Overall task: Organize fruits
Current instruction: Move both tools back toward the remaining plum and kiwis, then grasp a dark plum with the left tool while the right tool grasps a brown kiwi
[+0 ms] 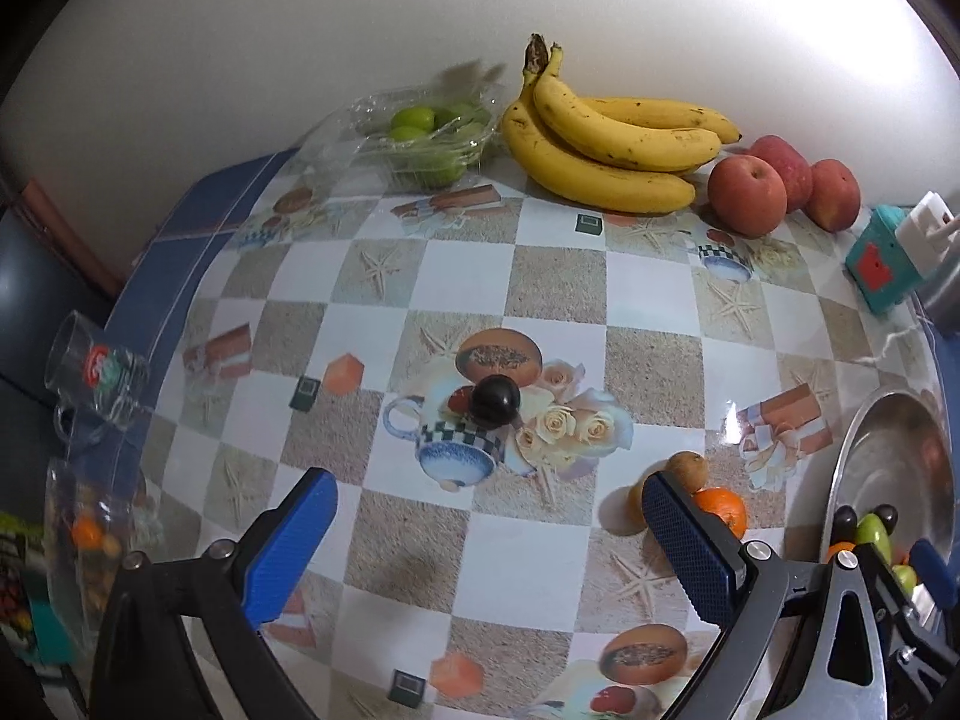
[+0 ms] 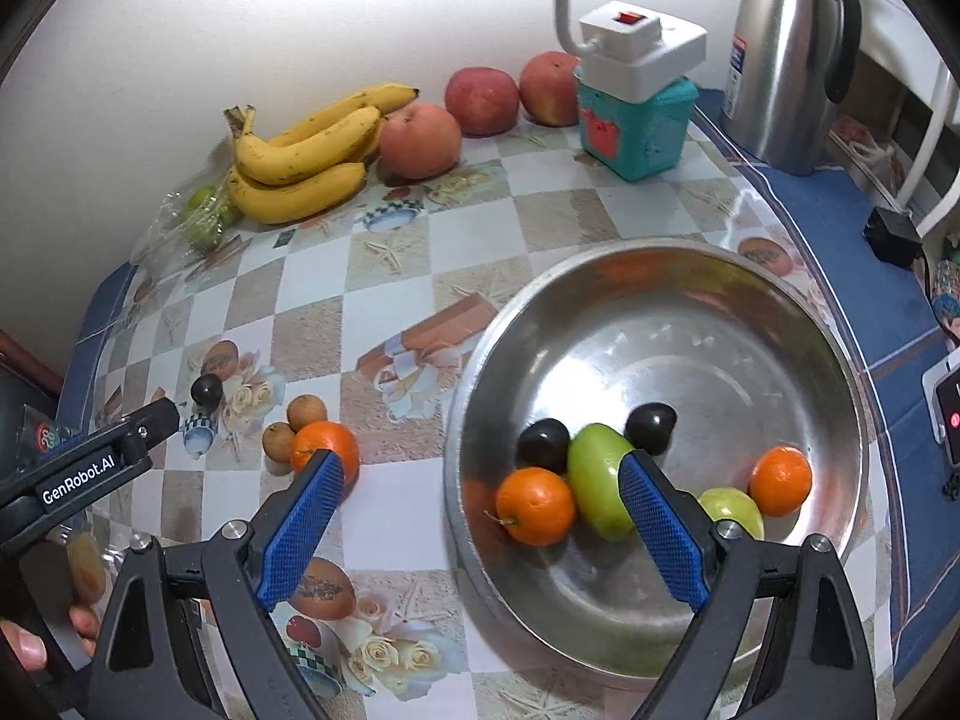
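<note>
My left gripper (image 1: 486, 504) hovers open over the tablecloth, with a dark plum (image 1: 495, 399) lying ahead of its blue pads. By its right finger lie an orange (image 1: 726, 510) and two brown fruits (image 1: 687, 468). My right gripper (image 2: 480, 480) is open and empty above the near left rim of the steel bowl (image 2: 690, 360). Inside the bowl are two oranges (image 2: 536, 507), two green fruits (image 2: 600, 489) and two dark plums (image 2: 543, 444). Bananas (image 1: 606, 144), three apples (image 1: 747, 195) and green fruits in a clear plastic tray (image 1: 432, 132) line the wall.
A steel thermos (image 2: 792, 54) and a teal box with a white plug adapter (image 2: 636, 120) stand at the back right. A glass mug (image 1: 96, 372) and a plastic bag (image 1: 78, 540) sit at the table's left edge. A person's fingers (image 2: 36, 642) hold the left gripper's handle.
</note>
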